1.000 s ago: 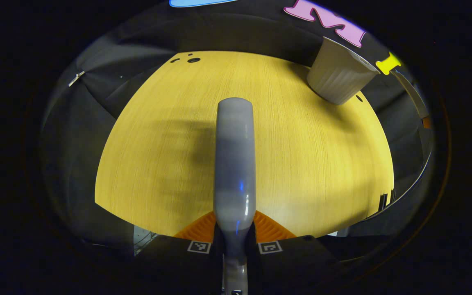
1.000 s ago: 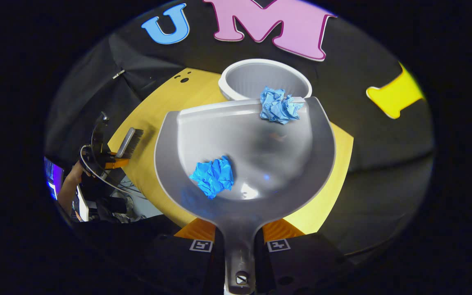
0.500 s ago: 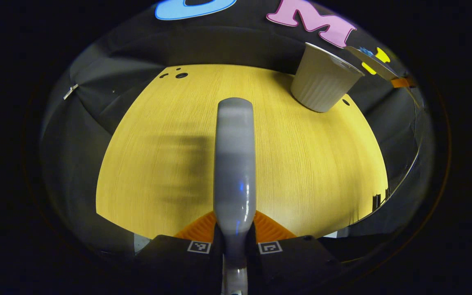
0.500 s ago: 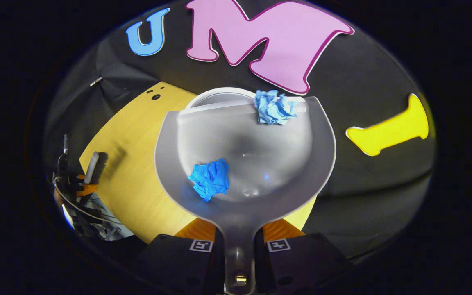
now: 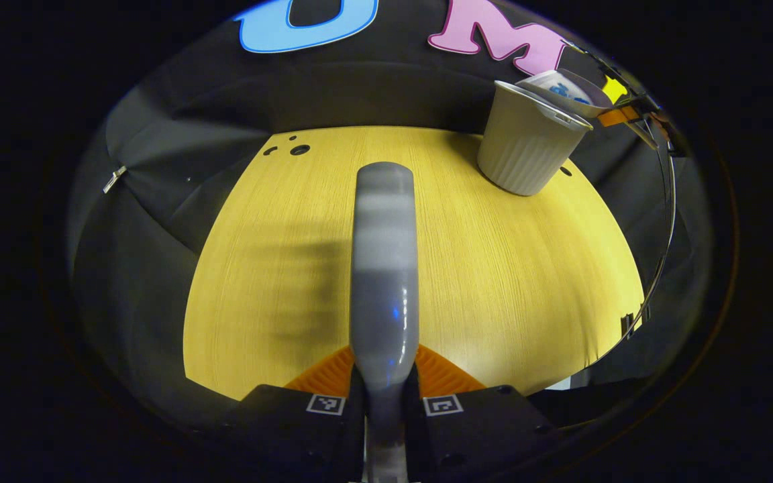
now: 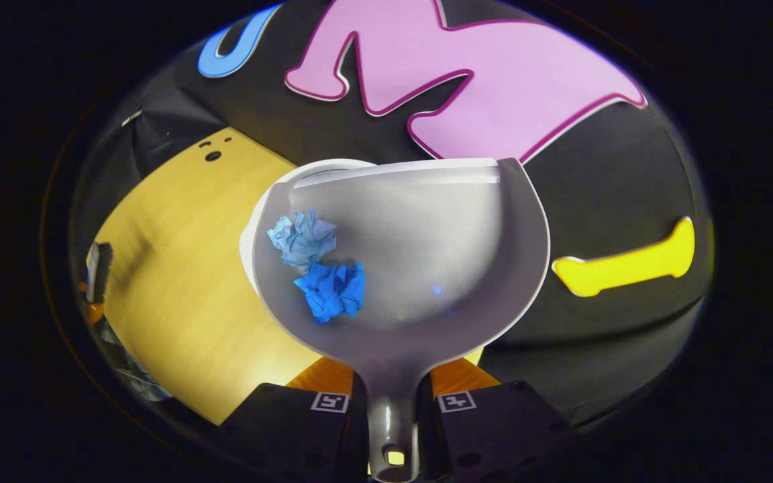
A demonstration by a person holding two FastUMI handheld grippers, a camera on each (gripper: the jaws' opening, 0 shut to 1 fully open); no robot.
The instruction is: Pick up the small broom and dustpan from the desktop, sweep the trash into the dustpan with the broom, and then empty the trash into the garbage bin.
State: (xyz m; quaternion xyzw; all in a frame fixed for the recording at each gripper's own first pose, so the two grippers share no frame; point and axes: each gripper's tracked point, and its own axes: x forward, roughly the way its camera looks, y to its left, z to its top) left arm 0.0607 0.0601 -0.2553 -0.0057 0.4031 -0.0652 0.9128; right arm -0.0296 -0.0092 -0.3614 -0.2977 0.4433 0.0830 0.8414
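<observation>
My left gripper (image 5: 384, 372) is shut on the small broom's grey handle (image 5: 384, 268), which reaches forward over the yellow table (image 5: 514, 268). My right gripper (image 6: 392, 384) is shut on the grey dustpan's handle; the dustpan (image 6: 440, 255) hangs over the white ribbed bin (image 5: 526, 149), whose rim (image 6: 247, 249) peeks out behind its left edge. Two crumpled paper balls lie in the pan's left half, a pale blue one (image 6: 302, 238) touching a darker blue one (image 6: 331, 292). In the left gripper view the dustpan (image 5: 564, 87) tilts above the bin's mouth. The broom (image 6: 98, 261) shows far left in the right gripper view.
The bin stands at the table's far right corner, close to the black cloth wall. Small dark holes (image 5: 299, 149) mark the table's far left corner. The table (image 6: 172, 268) ends near both grippers, and its right edge drops off beside the bin.
The dustpan has moved forward over the bin and tipped. The pale blue ball slid from the pan's front lip to its left side, next to the darker ball. The broom stays held.
</observation>
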